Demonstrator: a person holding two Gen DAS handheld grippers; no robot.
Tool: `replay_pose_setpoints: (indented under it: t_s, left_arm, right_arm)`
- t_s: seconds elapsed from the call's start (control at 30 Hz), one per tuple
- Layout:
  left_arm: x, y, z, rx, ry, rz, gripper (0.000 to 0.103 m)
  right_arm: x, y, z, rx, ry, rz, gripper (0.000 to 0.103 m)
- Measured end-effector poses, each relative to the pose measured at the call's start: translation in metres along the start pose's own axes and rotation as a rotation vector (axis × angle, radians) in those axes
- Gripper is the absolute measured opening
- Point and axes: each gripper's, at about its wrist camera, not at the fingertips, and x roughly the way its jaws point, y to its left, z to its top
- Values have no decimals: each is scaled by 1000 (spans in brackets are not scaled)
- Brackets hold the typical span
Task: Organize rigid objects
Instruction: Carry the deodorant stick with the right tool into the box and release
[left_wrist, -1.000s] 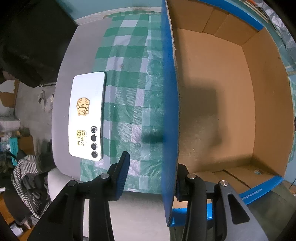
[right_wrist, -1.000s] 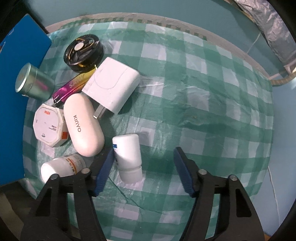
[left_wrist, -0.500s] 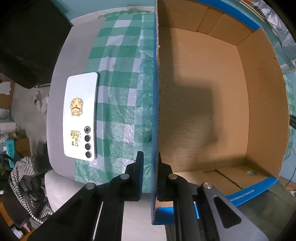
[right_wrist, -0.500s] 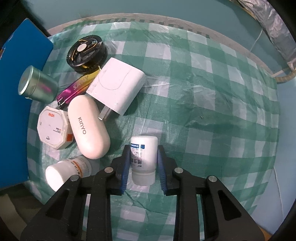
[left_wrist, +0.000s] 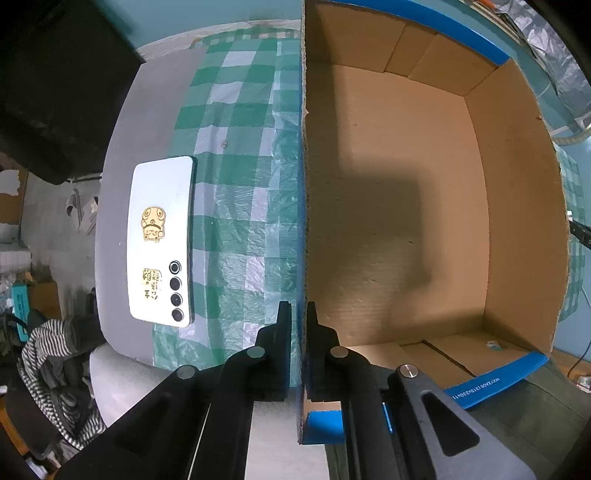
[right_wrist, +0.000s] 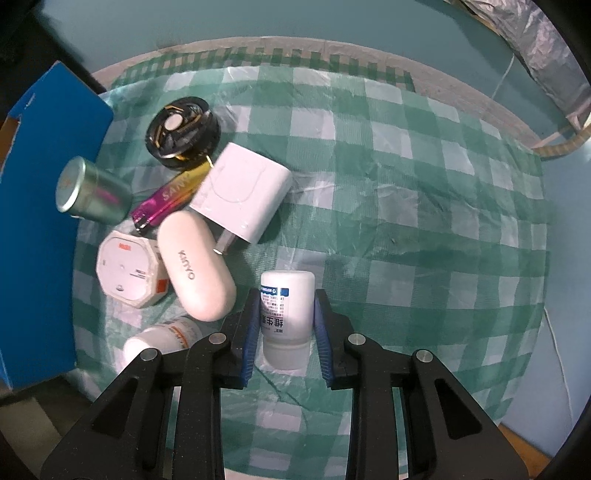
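My left gripper (left_wrist: 300, 325) is shut on the near wall of an open cardboard box (left_wrist: 399, 206) with blue outside; the box looks bare inside. My right gripper (right_wrist: 286, 314) is shut on a small white bottle (right_wrist: 286, 302) with a blue label, held just above the green checked cloth (right_wrist: 406, 221). To its left lie a white Kinyo case (right_wrist: 194, 267), a white charger (right_wrist: 242, 194), a pink and gold lighter (right_wrist: 171, 195), a black round tin (right_wrist: 183, 131), a silver-green can (right_wrist: 90, 192), an octagonal white box (right_wrist: 129, 271) and another white bottle (right_wrist: 159, 339).
A white phone (left_wrist: 160, 240) lies face down on the grey table edge, left of the box. The box's blue wall (right_wrist: 40, 229) stands at the left of the right wrist view. A dark object (left_wrist: 55, 92) sits at far left. Striped clothing (left_wrist: 48, 354) lies below the table.
My left gripper closed on the box wall. My right gripper closed on the white bottle and lifted it slightly, with the view shifting a little.
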Motion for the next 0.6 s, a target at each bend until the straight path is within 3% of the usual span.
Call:
replay_pose_setpoints:
  t_s: [0.6]
  left_arm:
    - [-7, -2, -2, 17, -10, 5, 5]
  right_arm:
    - [-53, 31, 11, -18, -59, 35, 27]
